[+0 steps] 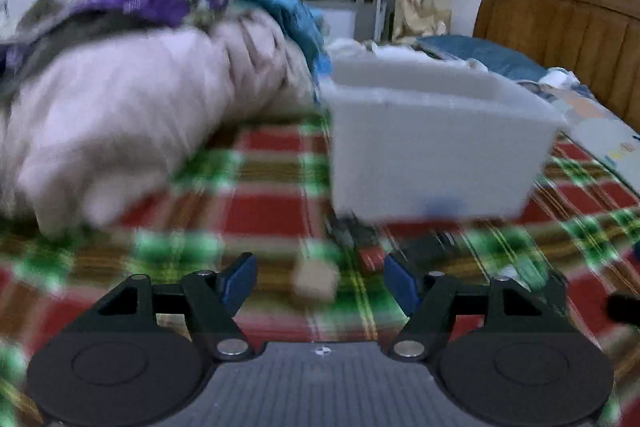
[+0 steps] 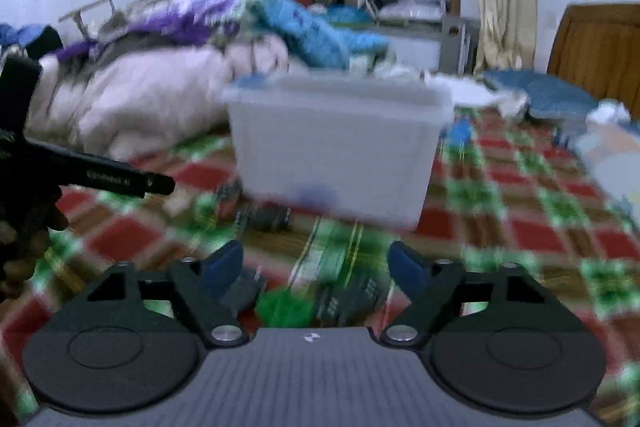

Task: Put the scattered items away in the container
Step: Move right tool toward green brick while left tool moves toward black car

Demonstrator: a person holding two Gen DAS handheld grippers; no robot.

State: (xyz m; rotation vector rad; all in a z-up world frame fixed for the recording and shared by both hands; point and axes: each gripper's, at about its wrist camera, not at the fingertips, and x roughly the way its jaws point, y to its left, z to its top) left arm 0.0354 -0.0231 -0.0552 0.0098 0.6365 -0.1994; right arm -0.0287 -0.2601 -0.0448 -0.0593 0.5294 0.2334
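We are on a bed covered by a red, green and white checked blanket (image 1: 276, 211), and both pictures are smeared by motion blur. We judge this to be a reaching step: each tool is heading toward a loose item, and nothing is held. The left tool (image 1: 320, 281) has its blue-padded jaws standing well apart, with a small pale beige block (image 1: 316, 281) lying on the blanket in the gap between them; the pads do not press on it. The right tool (image 2: 316, 267) is likewise open and empty, and below it lie a green round object (image 2: 286, 307) and some dark small pieces (image 2: 348, 297) that are too blurred to name. The container (image 2: 336, 151), a white translucent plastic bin, stands on the blanket just beyond both tools, with something blue showing faintly through its lower wall. Next, we think each tool must settle over its item, close, then lift over the bin's rim. More dark items (image 2: 264, 217) lie at the foot of the bin. A heap of pink and purple bedding (image 1: 132, 95) crowds the left side near the bin, and could snag a wide swing. A wooden headboard (image 1: 560, 27) stands at the far right, well apart.
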